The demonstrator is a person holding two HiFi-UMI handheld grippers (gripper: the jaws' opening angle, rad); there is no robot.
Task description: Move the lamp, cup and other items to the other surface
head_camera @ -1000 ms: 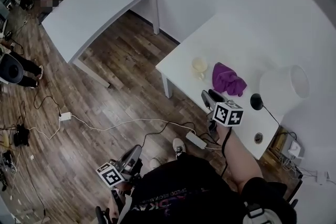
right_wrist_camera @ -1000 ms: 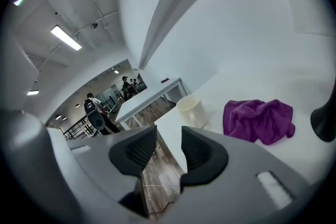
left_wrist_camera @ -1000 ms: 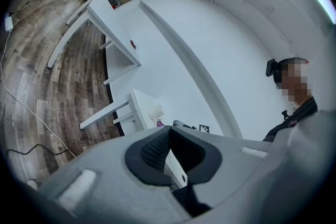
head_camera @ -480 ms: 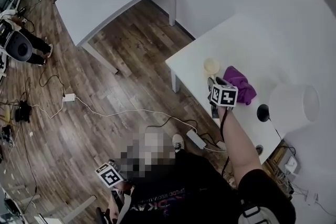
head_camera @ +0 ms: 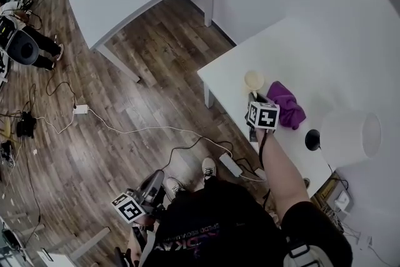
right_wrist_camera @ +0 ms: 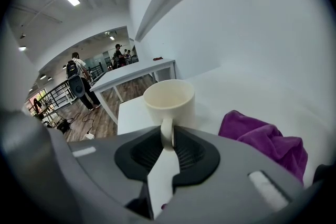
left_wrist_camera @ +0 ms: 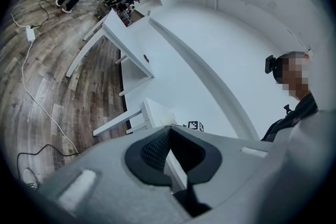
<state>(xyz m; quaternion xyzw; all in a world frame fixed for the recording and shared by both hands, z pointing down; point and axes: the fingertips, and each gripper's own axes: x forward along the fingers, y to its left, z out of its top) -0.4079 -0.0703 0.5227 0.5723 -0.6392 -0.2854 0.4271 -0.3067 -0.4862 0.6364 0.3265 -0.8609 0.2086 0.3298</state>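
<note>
Right gripper (right_wrist_camera: 167, 136): jaws just closed, clamped on the cup's handle.
Marker cube (head_camera: 263, 115): square black-and-white code shown.
Cup (right_wrist_camera: 169, 102): upright on white table (head_camera: 228, 75).
Purple cloth (head_camera: 286, 103): just beside cup.
Lamp (head_camera: 345, 134): beyond cloth.
Left gripper (left_wrist_camera: 167, 144): jaws together, empty.

Right tongs (right_wrist_camera: 167, 139) reached the cup (right_wrist_camera: 169, 99), closing on its handle (right_wrist_camera: 166, 131).

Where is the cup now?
Head view: the cup stands on the right-hand table, left of the purple cloth, its handle in the right hand-held gripper, whose jaws just closed.
</note>
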